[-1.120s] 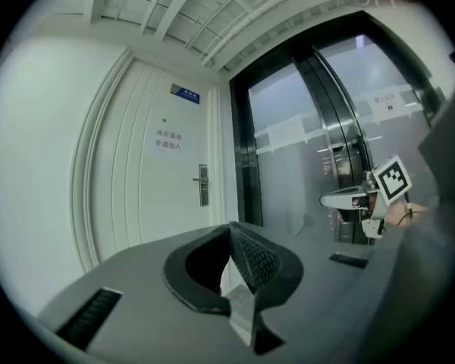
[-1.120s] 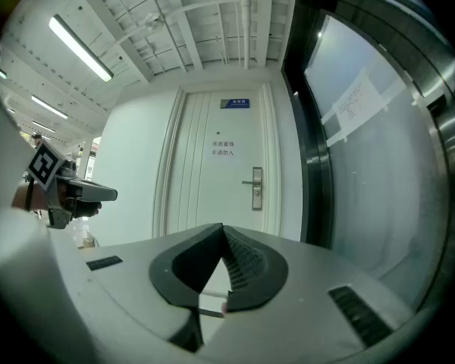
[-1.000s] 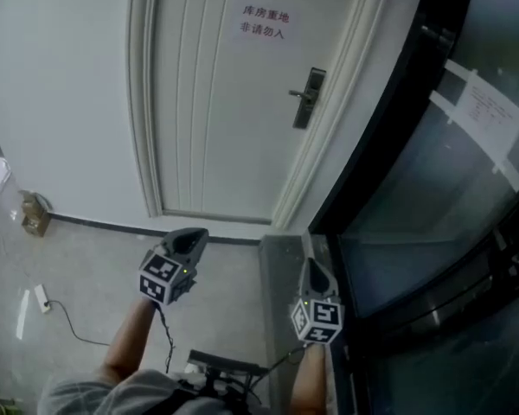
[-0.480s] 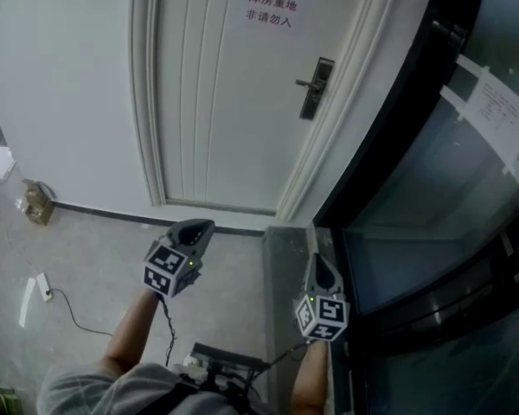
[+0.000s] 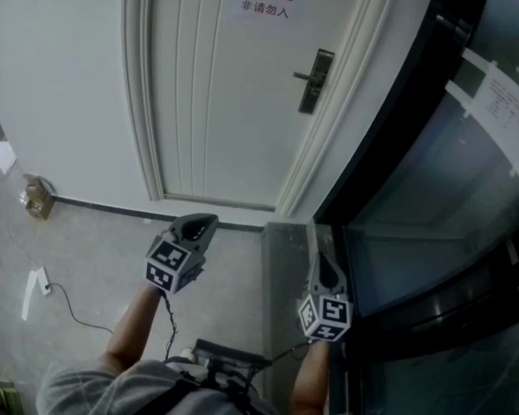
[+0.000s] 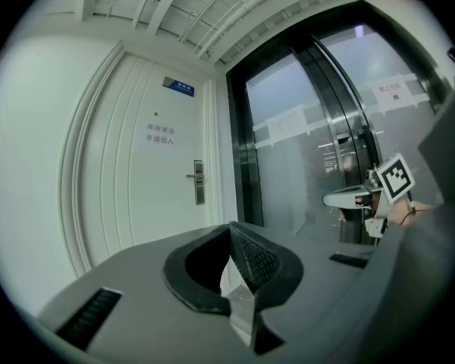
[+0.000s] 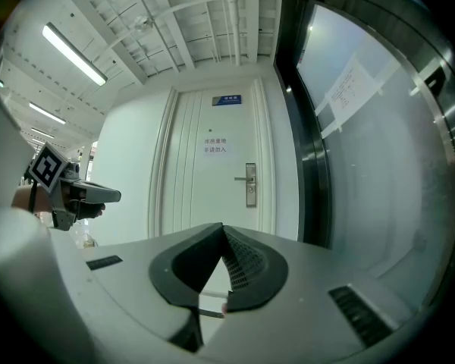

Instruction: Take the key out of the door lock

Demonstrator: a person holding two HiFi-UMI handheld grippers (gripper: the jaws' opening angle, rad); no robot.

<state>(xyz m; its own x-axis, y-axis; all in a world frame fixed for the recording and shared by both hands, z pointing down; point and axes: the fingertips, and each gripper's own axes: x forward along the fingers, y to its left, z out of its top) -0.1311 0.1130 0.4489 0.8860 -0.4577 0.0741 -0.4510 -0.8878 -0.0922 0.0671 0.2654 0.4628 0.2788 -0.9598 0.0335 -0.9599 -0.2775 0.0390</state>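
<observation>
White paint is seen on the door [image 5: 216,102], on which a dark lock plate [image 5: 316,80] is mounted with its long axis upright; the key is presumed to sit in it but is too small to be made out. The left tongs [image 5: 201,225] and the right tongs [image 5: 321,264] are held level, jaws together on nothing, well apart from the door. The lock plate is found at twelve o'clock from the right tongs and one o'clock from the left tongs, so the right tongs are judged nearer.
</observation>
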